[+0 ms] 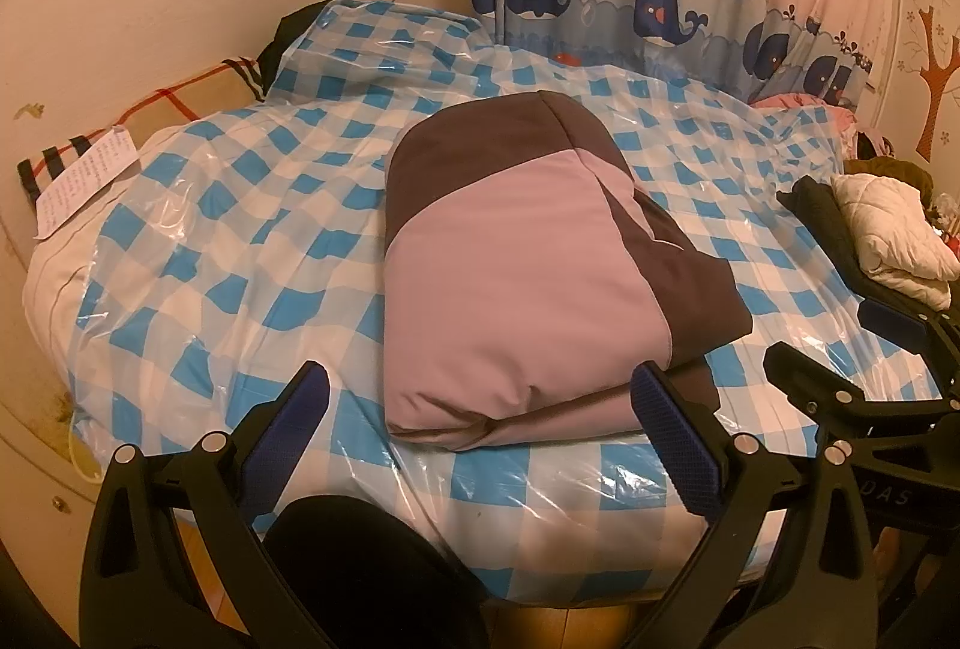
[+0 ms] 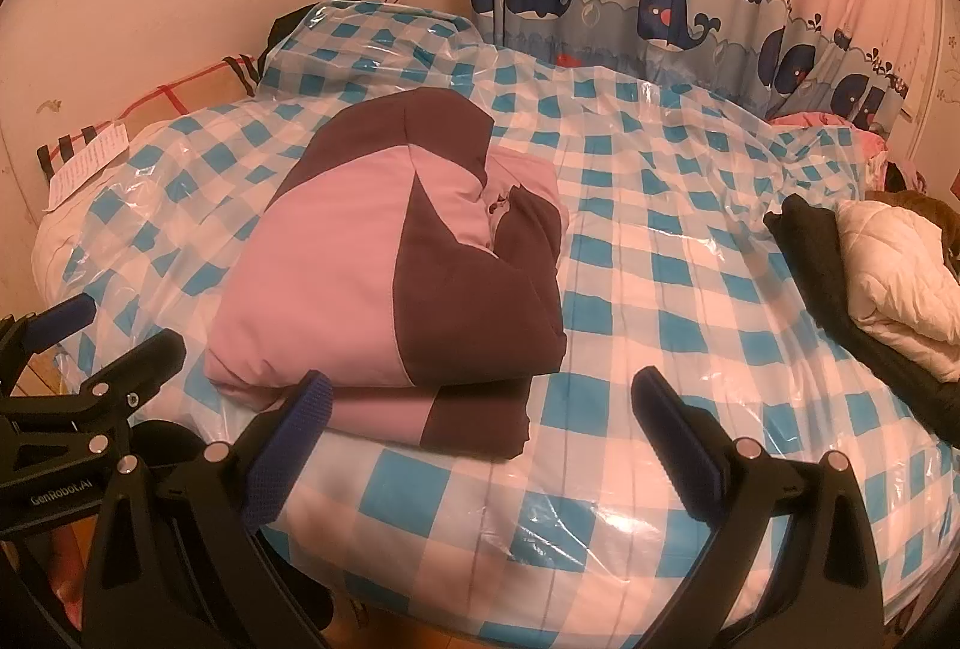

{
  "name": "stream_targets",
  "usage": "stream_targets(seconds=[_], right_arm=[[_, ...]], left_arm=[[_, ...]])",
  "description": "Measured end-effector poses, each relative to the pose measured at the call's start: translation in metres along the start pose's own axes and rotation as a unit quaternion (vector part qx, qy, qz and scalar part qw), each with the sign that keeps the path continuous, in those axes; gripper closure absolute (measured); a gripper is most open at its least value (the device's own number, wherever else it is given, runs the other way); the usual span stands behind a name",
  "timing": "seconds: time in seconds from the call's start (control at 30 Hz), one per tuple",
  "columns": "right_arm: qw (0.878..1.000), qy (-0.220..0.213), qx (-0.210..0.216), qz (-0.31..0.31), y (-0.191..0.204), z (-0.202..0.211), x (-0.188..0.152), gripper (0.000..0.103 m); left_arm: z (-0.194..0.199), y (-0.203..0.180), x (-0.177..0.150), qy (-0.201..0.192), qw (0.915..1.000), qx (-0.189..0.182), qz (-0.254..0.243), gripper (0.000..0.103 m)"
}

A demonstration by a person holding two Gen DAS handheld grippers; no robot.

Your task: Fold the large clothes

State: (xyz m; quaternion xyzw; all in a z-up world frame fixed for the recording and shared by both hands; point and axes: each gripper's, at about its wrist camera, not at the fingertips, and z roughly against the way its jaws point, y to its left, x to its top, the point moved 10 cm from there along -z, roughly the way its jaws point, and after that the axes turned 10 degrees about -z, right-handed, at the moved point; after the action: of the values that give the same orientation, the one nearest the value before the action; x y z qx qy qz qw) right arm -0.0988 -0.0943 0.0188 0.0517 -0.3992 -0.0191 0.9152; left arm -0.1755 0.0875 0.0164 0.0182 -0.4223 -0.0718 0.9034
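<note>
A pink and dark brown padded jacket lies folded into a thick bundle on the bed, near its front edge; it also shows in the right wrist view. My left gripper is open and empty, its fingers either side of the bundle's near end, just short of it. My right gripper is open and empty, to the right of the bundle, left finger close to the bundle's lower layer. Each gripper shows at the edge of the other's view.
The bed is covered by a blue and white checked plastic sheet. A pile of a dark garment and a cream quilted jacket lies at the right edge. A whale curtain hangs behind; a pillow is at the far left.
</note>
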Motion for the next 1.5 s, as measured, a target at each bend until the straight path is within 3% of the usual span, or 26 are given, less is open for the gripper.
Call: stream_targets(seconds=[1.5], right_arm=[[1.000,0.005,-0.001,0.002,-0.003,-0.005,-0.006,0.007]], left_arm=[[-0.008,0.012,-0.003,0.015,0.9991,0.029,-0.026,0.006]])
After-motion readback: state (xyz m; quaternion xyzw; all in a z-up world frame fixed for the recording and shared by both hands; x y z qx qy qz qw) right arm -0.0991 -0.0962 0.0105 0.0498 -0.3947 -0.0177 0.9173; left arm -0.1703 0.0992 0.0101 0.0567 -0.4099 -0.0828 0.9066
